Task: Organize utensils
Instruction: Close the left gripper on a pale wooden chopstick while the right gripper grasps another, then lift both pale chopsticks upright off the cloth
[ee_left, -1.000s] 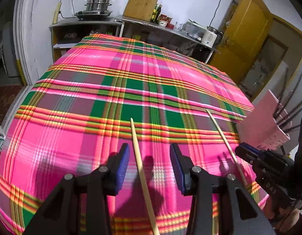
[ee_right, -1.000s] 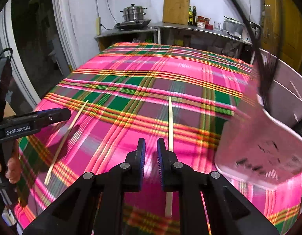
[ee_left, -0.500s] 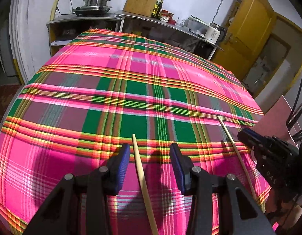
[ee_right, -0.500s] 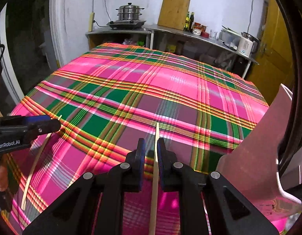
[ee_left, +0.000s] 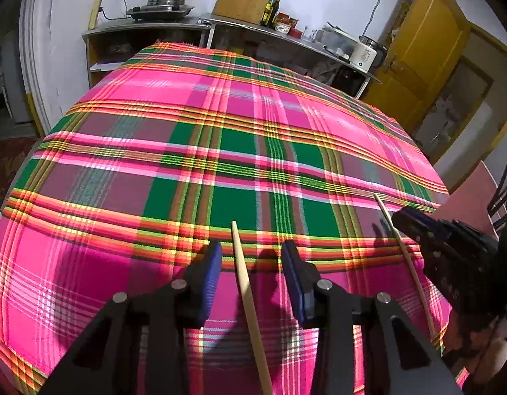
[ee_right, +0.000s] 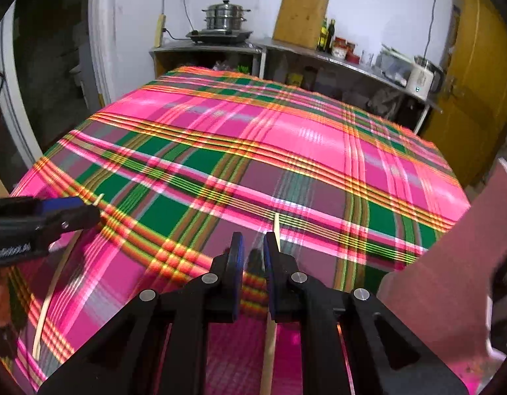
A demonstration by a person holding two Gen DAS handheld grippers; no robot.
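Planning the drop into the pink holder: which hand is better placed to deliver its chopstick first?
Right, likely. The right tongs narrowly straddle a chopstick, pink holder beside them; the left tongs, closing around another chopstick, sit farther.

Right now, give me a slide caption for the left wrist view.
Left gripper closing around a chopstick lying on the plaid tablecloth, pads not yet touching it.

I see bright overhead light glaring on the plaid cloth [ee_left: 220,125], tongs' shadows falling short beneath them. Fisheye bends the walls and blackens corners. The pink container [ee_right: 457,263] at right looks smeared, perhaps by motion.
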